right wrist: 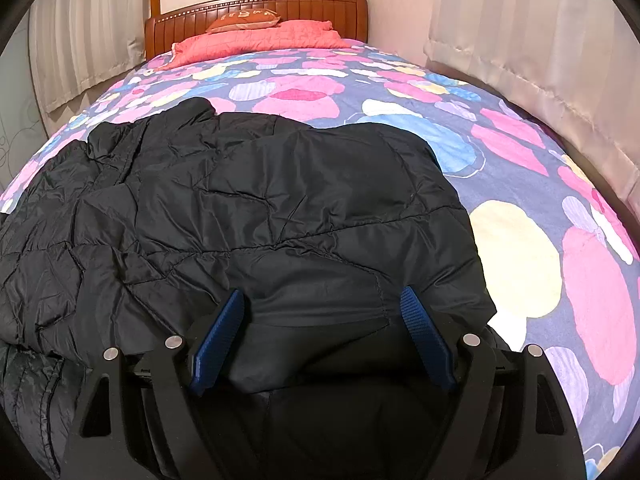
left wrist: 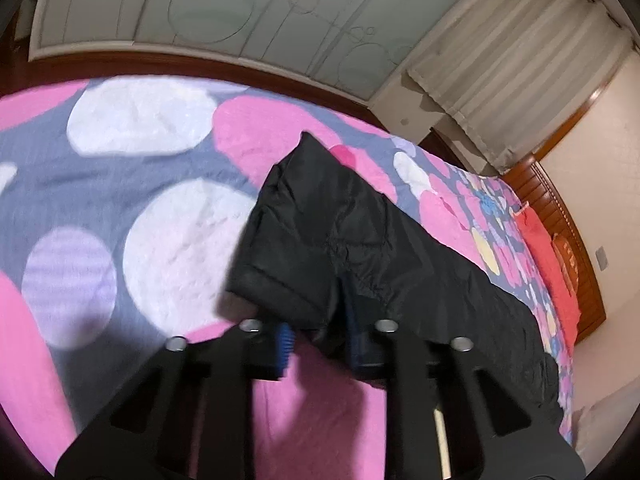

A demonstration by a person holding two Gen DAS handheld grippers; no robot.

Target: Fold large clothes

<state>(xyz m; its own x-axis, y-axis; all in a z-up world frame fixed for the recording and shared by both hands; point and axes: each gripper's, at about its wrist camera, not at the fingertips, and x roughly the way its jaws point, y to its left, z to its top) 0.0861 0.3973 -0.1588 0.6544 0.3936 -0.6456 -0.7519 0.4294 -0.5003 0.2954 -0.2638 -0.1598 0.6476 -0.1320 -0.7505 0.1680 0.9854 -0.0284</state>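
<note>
A black quilted jacket (right wrist: pixel 256 208) lies spread and partly folded on a bed with a pink, grey and white spotted cover (right wrist: pixel 520 184). My right gripper (right wrist: pixel 324 340) is open, its blue pads on either side of the jacket's near edge, with fabric lying between them. In the left wrist view my left gripper (left wrist: pixel 320 340) is shut on a fold of the jacket (left wrist: pixel 320 240) and holds that part lifted above the bed cover (left wrist: pixel 168 240). The rest of the jacket trails off to the right.
A red pillow (right wrist: pixel 264 38) and a wooden headboard (right wrist: pixel 320 6) stand at the far end of the bed. Curtains (right wrist: pixel 520 40) hang along the right side. A patterned glass wardrobe door (left wrist: pixel 240 8) is beyond the bed in the left wrist view.
</note>
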